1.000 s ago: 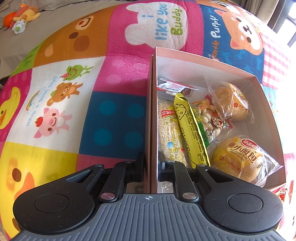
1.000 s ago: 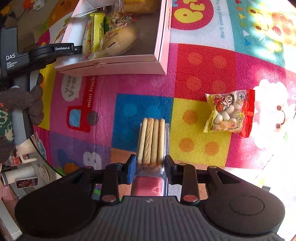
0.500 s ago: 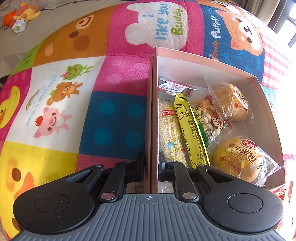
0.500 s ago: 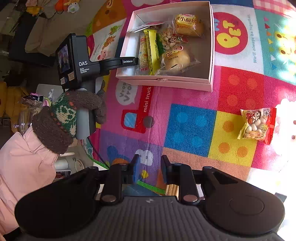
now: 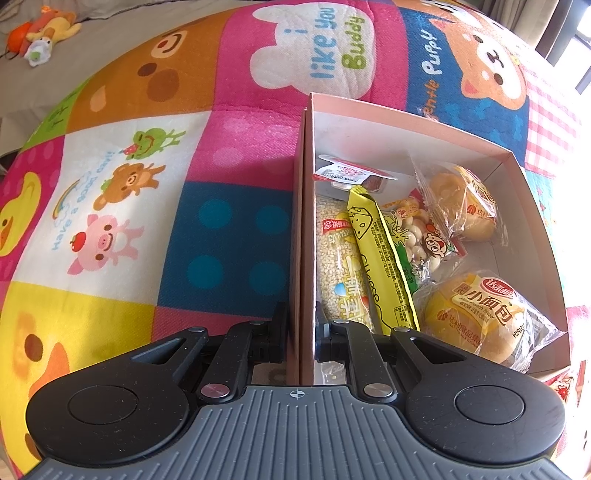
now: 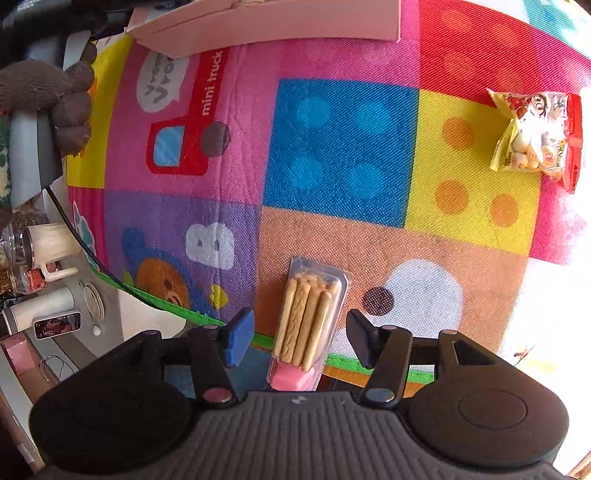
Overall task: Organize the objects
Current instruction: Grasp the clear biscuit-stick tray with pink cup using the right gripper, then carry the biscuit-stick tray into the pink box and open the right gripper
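Observation:
My left gripper (image 5: pixel 300 328) is shut on the left wall of the pink cardboard box (image 5: pixel 303 221), one finger outside and one inside. The box holds a yellow cheese stick pack (image 5: pixel 376 254), a sesame bar pack (image 5: pixel 338 266), two wrapped buns (image 5: pixel 480 317), a small nut bag (image 5: pixel 417 229) and a jelly cup (image 5: pixel 351 173). My right gripper (image 6: pixel 297 334) is open, its fingers on either side of a clear biscuit-stick pack with pink dip (image 6: pixel 308 321) lying on the mat. A yellow-red snack bag (image 6: pixel 535 136) lies at the far right.
The colourful patchwork play mat (image 6: pixel 340 147) covers the surface; its green-trimmed edge (image 6: pixel 166 302) runs close to my right gripper. The box's near side (image 6: pixel 266 26) is at the top. A gloved hand (image 6: pixel 55 99) holds the other gripper at left. Plush toys (image 5: pixel 44 33) lie far left.
My right gripper swung up and away, then came back low over the mat and opened; the biscuit-stick pack it had held now lies free between its fingers. The left gripper has not moved.

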The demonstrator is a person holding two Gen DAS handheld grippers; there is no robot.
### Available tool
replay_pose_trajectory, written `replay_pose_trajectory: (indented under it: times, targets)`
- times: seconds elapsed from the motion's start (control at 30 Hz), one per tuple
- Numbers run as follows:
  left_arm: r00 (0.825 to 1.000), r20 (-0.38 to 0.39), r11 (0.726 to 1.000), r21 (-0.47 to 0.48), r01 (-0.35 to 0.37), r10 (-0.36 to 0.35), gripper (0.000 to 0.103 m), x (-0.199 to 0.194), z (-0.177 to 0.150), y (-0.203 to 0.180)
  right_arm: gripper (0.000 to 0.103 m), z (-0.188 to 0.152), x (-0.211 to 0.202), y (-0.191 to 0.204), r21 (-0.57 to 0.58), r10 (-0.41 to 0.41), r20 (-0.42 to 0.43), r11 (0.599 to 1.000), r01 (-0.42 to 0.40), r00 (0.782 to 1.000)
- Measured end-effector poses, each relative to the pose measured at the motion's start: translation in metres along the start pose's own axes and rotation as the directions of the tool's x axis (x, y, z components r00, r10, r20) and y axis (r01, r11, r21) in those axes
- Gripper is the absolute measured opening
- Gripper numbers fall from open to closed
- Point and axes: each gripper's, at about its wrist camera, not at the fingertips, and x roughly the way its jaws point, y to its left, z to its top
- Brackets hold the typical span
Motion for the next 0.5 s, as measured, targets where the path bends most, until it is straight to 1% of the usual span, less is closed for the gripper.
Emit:
replay_pose_trajectory:
  times: [0.03, 0.07, 0.1, 0.13, 0.2, 0.3, 0.37, 0.43, 0.5]
  targets:
    - [1.0, 0.001, 1.0, 0.002, 0.0, 0.0, 0.015, 0.0, 0.0, 0.0, 0.052, -0.001, 0.008, 0.004, -0.008, 0.0, 0.001, 1.0, 0.0, 1.0]
    - [1.0, 0.002, 1.0, 0.003, 0.001, -0.001, 0.015, 0.0, 0.0, 0.0, 0.05, -0.001, 0.013, 0.007, -0.02, -0.026, 0.002, 0.999, 0.026, 1.0]
    - [1.0, 0.002, 1.0, 0.002, 0.001, -0.001, 0.015, 0.0, 0.0, 0.0, 0.038, -0.001, 0.017, 0.01, -0.038, -0.055, 0.005, 0.998, 0.055, 0.998]
    - [1.0, 0.002, 1.0, 0.003, 0.001, -0.001, 0.015, 0.0, 0.0, 0.0, 0.036, 0.0, 0.02, 0.012, -0.057, -0.074, 0.009, 0.996, 0.075, 0.997]
    - [1.0, 0.002, 1.0, 0.003, 0.003, -0.003, 0.015, 0.0, 0.0, 0.0, 0.034, 0.002, 0.016, 0.012, -0.05, -0.078, 0.028, 0.996, 0.079, 0.997]
    - [1.0, 0.002, 1.0, 0.003, 0.008, -0.008, 0.015, 0.0, 0.0, 0.001, 0.031, 0.011, -0.001, 0.012, -0.042, -0.097, 0.098, 0.994, 0.101, 0.99]
    - [1.0, 0.003, 1.0, 0.004, 0.011, -0.011, 0.015, 0.0, -0.001, 0.002, 0.031, 0.018, -0.015, 0.012, -0.034, -0.115, 0.165, 0.992, 0.122, 0.98]
    - [1.0, 0.004, 1.0, 0.007, 0.013, -0.013, 0.015, 0.0, -0.001, 0.002, 0.031, 0.026, -0.019, 0.013, -0.041, -0.144, 0.212, 0.987, 0.156, 0.967]
    - [1.0, 0.003, 1.0, 0.011, 0.013, -0.013, 0.015, 0.0, 0.0, 0.002, 0.031, 0.034, -0.017, 0.015, -0.042, -0.173, 0.239, 0.981, 0.189, 0.955]
